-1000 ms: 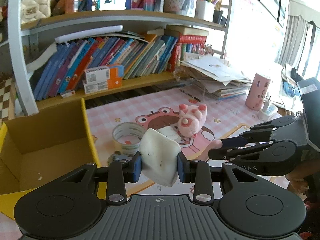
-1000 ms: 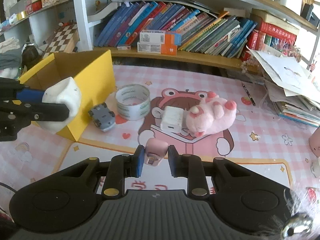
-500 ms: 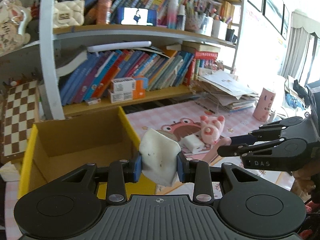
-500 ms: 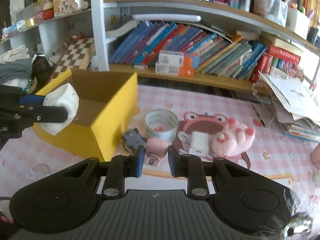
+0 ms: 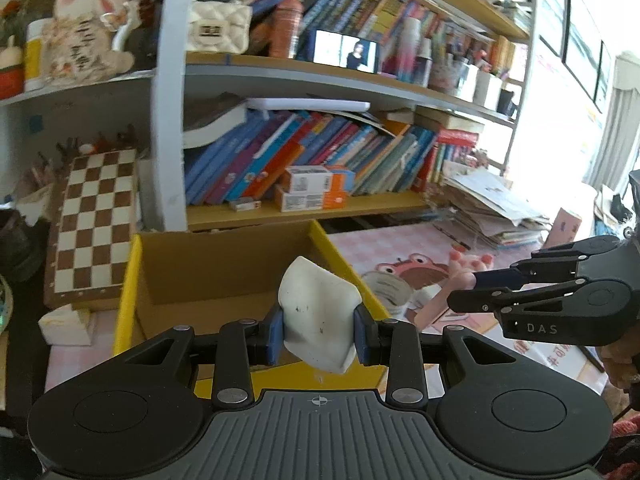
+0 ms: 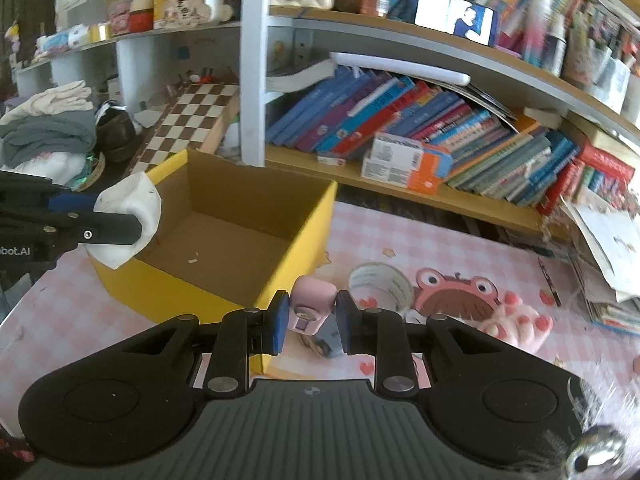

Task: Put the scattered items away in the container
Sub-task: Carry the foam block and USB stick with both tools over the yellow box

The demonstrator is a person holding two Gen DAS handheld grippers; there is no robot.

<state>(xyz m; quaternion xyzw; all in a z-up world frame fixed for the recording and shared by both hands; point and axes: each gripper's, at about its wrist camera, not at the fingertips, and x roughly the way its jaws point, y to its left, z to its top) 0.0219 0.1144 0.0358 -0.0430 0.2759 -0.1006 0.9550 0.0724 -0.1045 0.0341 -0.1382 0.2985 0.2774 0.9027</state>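
Yellow cardboard box (image 6: 296,236) sits open on the pink checked mat; my left gripper (image 5: 318,334) is clamped on a smudged white sponge (image 5: 316,316) over its near rim. My right gripper (image 6: 311,322) pinches a small pink gadget (image 6: 310,306) just outside the box's right corner.

In the right wrist view the grey toy car (image 6: 325,342) is mostly hidden behind the pink case (image 6: 311,307) and one blue pad; the left gripper (image 6: 116,222) is cut by the left edge; the pink plush (image 6: 516,326) is blurred. In the left wrist view the tape roll (image 5: 386,285) is blurred and partly behind the yellow box (image 5: 128,280); the right gripper (image 5: 464,290) covers part of the plush.
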